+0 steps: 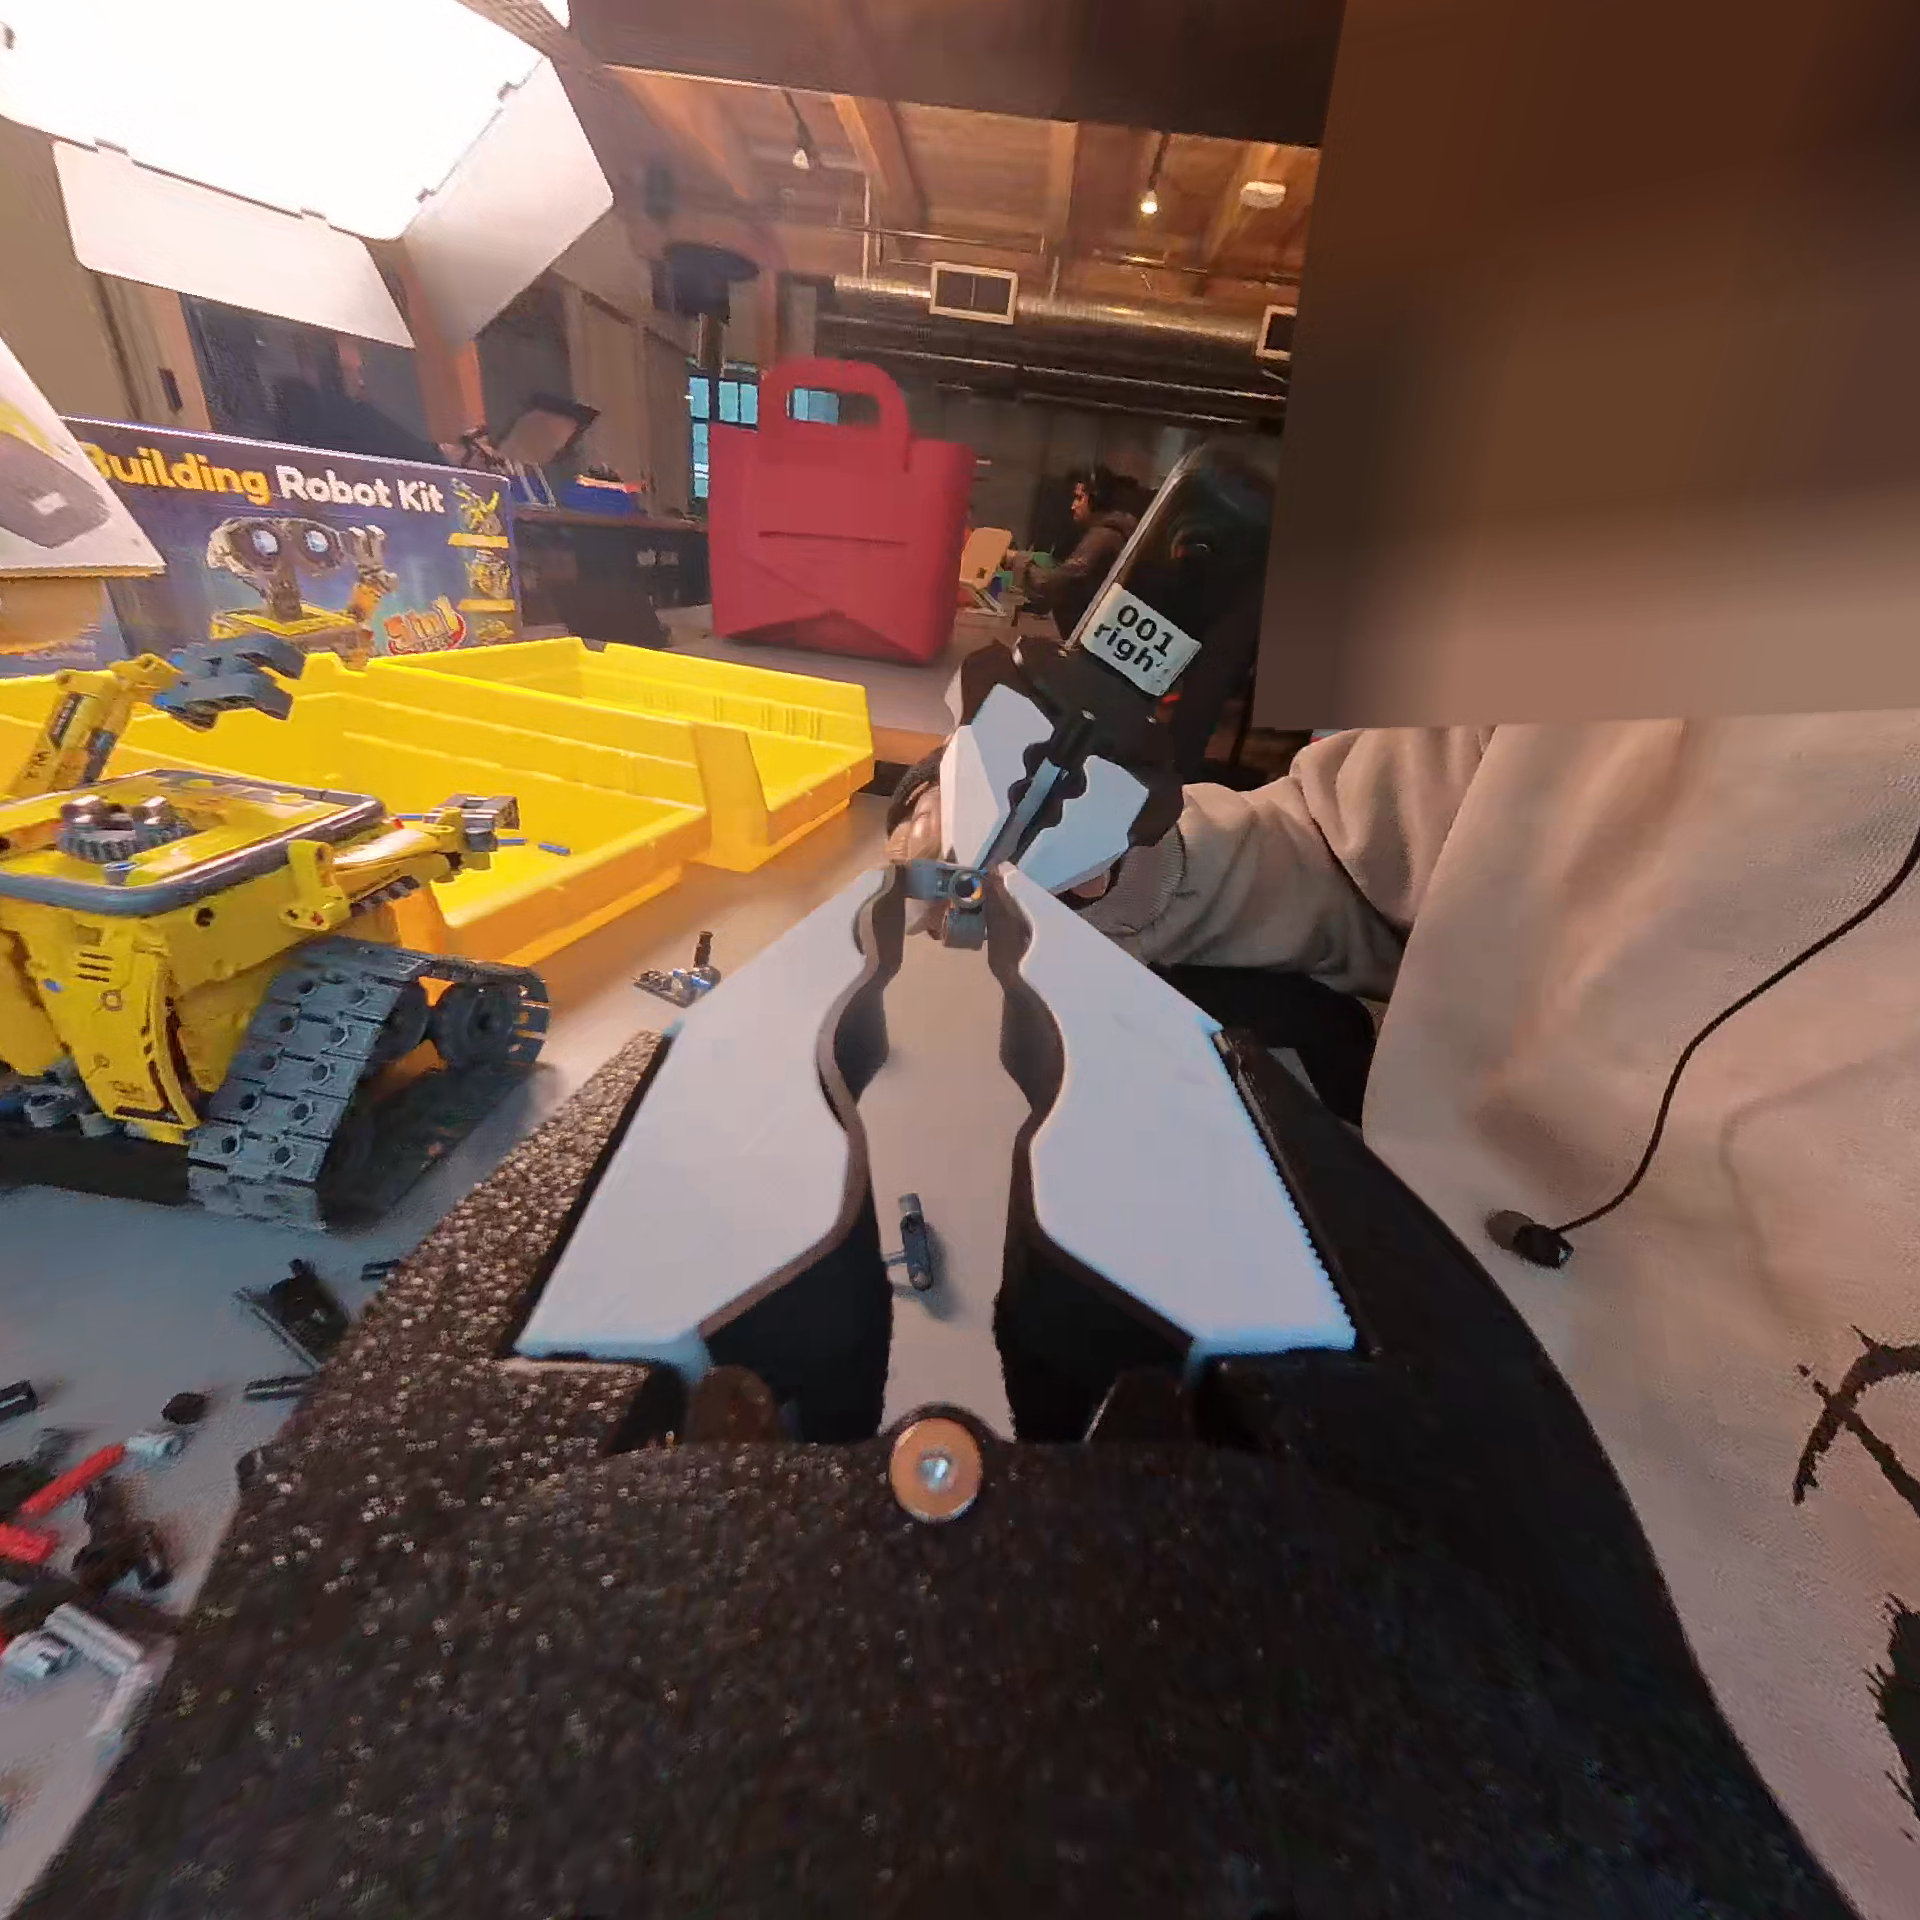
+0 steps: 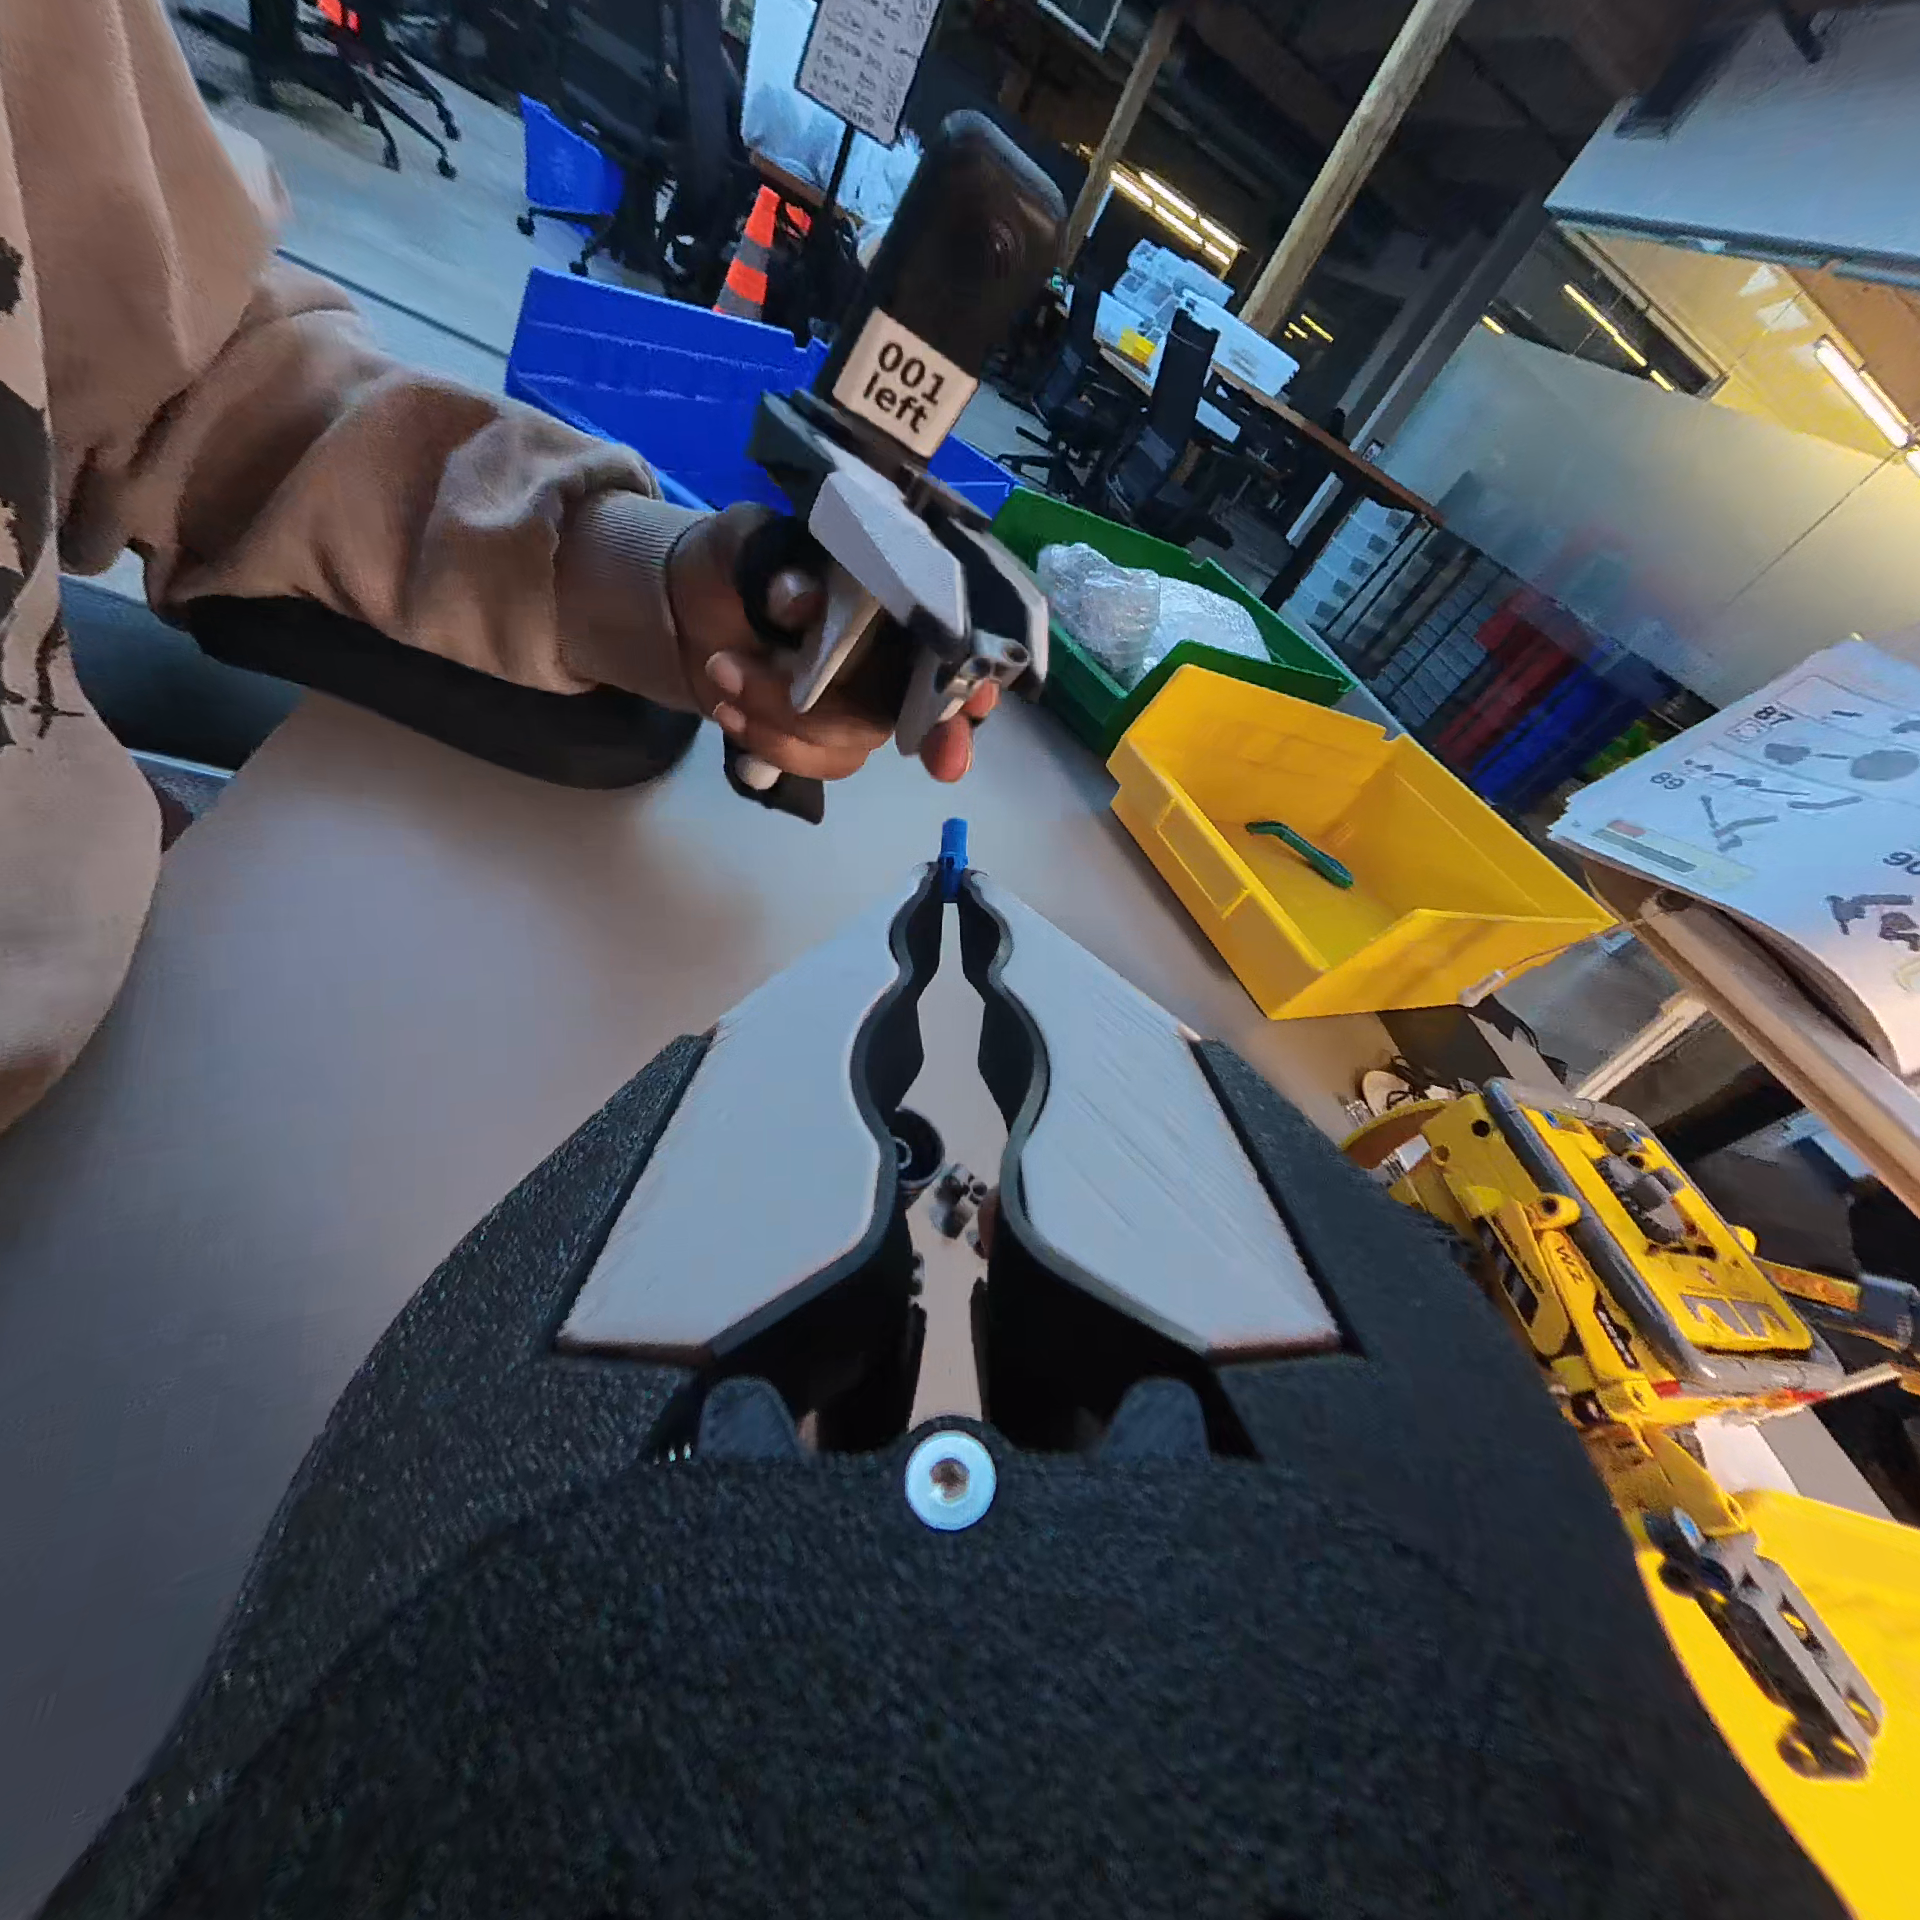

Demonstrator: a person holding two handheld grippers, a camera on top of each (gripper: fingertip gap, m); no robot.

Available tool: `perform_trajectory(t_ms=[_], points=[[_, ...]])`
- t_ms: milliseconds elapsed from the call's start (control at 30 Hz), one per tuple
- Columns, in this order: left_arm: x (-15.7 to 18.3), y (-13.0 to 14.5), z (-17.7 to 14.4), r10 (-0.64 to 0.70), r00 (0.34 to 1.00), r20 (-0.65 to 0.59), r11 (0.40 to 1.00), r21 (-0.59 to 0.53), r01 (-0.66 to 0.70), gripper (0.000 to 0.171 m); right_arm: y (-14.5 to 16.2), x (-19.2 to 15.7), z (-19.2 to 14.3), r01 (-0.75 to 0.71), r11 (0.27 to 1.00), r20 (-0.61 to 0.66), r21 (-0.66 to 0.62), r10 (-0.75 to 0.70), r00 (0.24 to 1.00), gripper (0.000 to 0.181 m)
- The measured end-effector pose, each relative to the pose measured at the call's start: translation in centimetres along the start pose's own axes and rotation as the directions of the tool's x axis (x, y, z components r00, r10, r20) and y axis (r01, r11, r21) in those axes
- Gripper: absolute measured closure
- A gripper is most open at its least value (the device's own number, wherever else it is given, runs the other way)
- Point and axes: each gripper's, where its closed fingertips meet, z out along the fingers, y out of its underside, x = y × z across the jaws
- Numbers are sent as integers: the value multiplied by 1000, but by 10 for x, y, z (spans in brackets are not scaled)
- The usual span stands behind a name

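A small grey connector piece is pinched by the left gripper, a blue pin clenched by the right gripper; either could be dropped through the shallow tip grip.

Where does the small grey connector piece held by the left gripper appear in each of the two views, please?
Left wrist view: grey connector piece sits centre frame, pinched at the left gripper tips.
Right wrist view: the same piece shows upper centre, at the far gripper's tips.
Shared landmark: the yellow tracked toy robot.
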Motion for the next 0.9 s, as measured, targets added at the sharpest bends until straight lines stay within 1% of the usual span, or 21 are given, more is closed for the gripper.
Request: perform_trajectory(t_ms=[67,167,233,267,300,333,400,467,500,567,600,667,733,767,833,867,900], points=[[-2,3,2,-19,1000,1,1000,-3,19,156,4,3,-1,-22,1000,2,4,22,1000,180],[-13,21,3,-23,998,64,997,-70,28,156,14,15,-7,-43,999,-47,-18,42,998,180],[-19,27,6,-11,995,100,995,-93,20,156,26,37,-16,-57,997,-141,-60,48,989,179],[-20,28,7,-3,994,111,995,-100,15,156,34,57,-25,-57,994,-236,-91,34,971,180],[-22,30,7,5,992,126,994,-109,9,156,42,82,-39,-56,989,-344,-134,7,939,180],[-24,32,8,11,990,141,993,-116,5,156,49,111,-59,-58,983,-461,-176,-30,887,180],[-28,35,7,12,987,162,992,-125,8,156,60,170,-117,-98,971,-673,-217,-76,736,179],[-32,38,7,20,982,185,990,-142,7,156,83,219,-184,-207,937,-807,-280,-114,579,179],[-34,39,7,22,981,195,989,-148,7,156,102,237,-216,-280,906,-842,-318,-134,522,179],[-37,41,7,19,978,208,988,-153,13,156,146,262,-272,-445,822,-886,-356,-145,440,179],[-37,42,7,14,977,211,988,-155,19,156,172,268,-291,-533,765,-895,-360,-124,428,179],[-40,45,7,9,975,220,987,-160,27,156,217,273,-314,-665,646,-901,-376,-88,425,179],[-42,48,7,3,974,226,985,-169,36,156,251,276,-330,-737,539,-898,-408,-91,431,178],[-43,49,7,2,973,230,984,-172,39,156,264,278,-332,-758,510,-899,-406,-73,432,174],[-43,51,7,-4,973,232,984,-175,46,156,280,282,-337,-789,482,-911,-382,-53,409,164],[-43,52,8,-9,973,231,984,-174,50,156,279,287,-340,-787,502,-922,-357,-56,383,160],[-43,52,8,-15,974,227,984,-170,55,156,270,293,-340,-773,549,-935,-320,-51,350,155]])
